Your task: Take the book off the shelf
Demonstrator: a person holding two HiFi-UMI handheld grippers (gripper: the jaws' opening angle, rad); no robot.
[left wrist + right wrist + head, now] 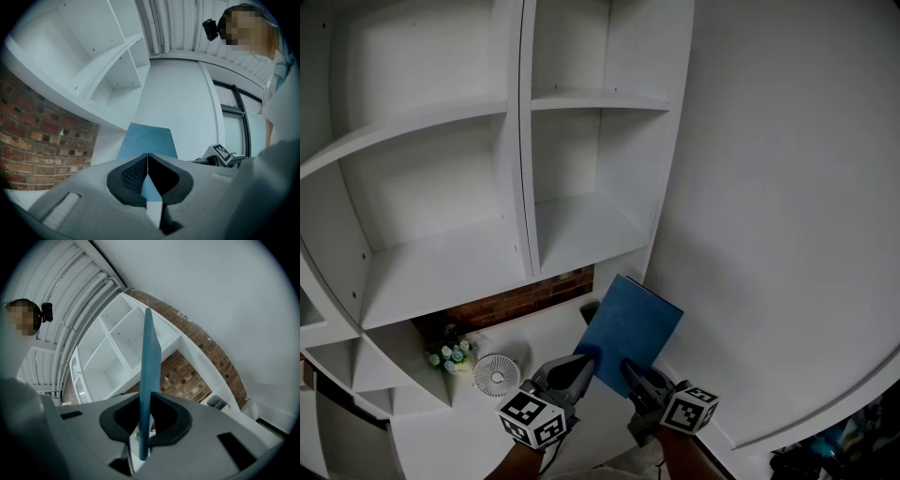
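A thin blue book [630,326] is held tilted in the air, in front of and below the white shelf unit [525,187], whose compartments look empty. My left gripper [585,360] is shut on the book's lower left corner; in the left gripper view the blue cover [147,139] rises beyond the closed pads of that gripper [148,158]. My right gripper [630,368] clamps the lower edge a little to the right. The right gripper view shows the book [150,352] edge-on, pinched between the jaws of the right gripper [145,401].
Under the shelves a white counter [546,330] carries a small round white fan [496,373] and a little bunch of flowers [452,354], in front of a brick strip [525,298]. A plain white wall [787,206] fills the right side.
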